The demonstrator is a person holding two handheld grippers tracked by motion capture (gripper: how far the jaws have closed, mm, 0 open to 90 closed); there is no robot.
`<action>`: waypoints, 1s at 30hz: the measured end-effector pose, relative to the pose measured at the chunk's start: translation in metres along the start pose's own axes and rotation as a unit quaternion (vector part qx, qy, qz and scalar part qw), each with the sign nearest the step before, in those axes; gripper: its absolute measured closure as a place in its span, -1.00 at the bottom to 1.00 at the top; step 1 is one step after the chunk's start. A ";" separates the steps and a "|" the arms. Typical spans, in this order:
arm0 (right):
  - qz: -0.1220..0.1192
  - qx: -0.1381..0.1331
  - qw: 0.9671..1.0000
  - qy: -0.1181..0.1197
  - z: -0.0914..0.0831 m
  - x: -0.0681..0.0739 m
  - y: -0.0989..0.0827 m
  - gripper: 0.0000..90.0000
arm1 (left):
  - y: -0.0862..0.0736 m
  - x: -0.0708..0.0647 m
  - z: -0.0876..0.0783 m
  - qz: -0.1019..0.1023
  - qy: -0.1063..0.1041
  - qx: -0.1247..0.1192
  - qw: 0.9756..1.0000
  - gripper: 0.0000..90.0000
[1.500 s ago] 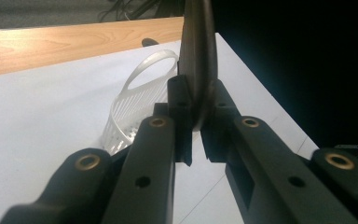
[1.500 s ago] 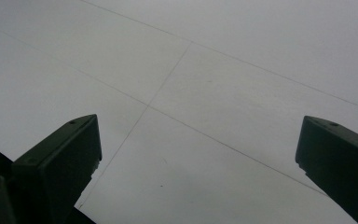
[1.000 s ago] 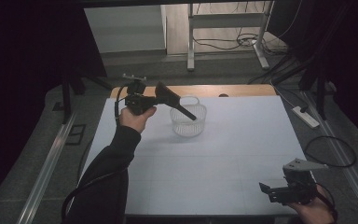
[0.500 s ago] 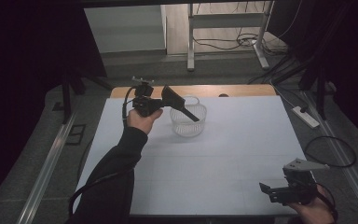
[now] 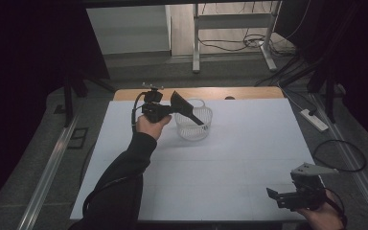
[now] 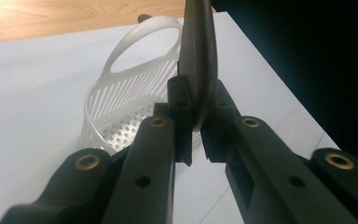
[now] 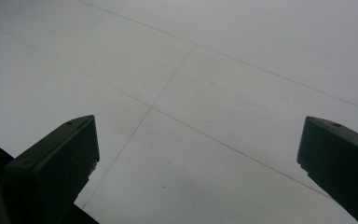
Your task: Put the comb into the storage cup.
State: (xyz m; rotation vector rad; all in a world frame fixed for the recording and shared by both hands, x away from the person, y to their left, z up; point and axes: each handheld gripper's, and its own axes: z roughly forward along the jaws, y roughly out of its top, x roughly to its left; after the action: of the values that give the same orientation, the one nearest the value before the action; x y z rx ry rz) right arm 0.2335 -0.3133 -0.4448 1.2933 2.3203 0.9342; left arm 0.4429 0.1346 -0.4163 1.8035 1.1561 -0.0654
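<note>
A white slotted plastic basket (image 5: 192, 128) (image 6: 121, 105) stands upright on the white table top (image 5: 230, 158), near its back edge. My left gripper (image 5: 176, 110) (image 6: 195, 109) is shut on the rim of a thin dark flat thing (image 5: 188, 109) (image 6: 198, 60), perhaps a plate. That thing slants down over the basket's mouth, edge-on in the left gripper view; whether it touches the basket I cannot tell. My right gripper (image 5: 275, 196) (image 7: 198, 140) hovers low at the table's near right corner. Its jaws stand wide open over bare white surface.
A strip of bare wood (image 5: 249, 93) runs along the table's far edge behind the basket. On the floor to the right lie a power strip (image 5: 314, 120) and looped cable (image 5: 340, 155). Metal frame legs (image 5: 196, 43) stand beyond the table.
The left hand has carried the dark flat thing a little to the right and lower, closer over the basket. The right gripper has stayed put.
</note>
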 end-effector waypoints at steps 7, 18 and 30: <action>-0.002 0.002 1.000 0.001 0.000 0.000 0.000 -1.00 | -0.004 0.005 0.007 -0.009 -0.002 0.002 1.000 0.85; -0.003 0.004 1.000 0.002 0.001 0.000 0.000 -1.00 | -0.010 0.015 0.010 -0.025 -0.007 0.001 1.000 0.84; -0.005 0.008 1.000 0.002 0.002 0.000 0.000 -1.00 | -0.015 0.024 0.014 -0.031 0.007 -0.003 0.999 0.83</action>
State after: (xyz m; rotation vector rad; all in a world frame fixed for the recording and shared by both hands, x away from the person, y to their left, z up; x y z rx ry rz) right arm 0.2345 -0.3122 -0.4457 1.2871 2.3391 0.9189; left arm 0.4510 0.1418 -0.4455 1.7644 1.2202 -0.0854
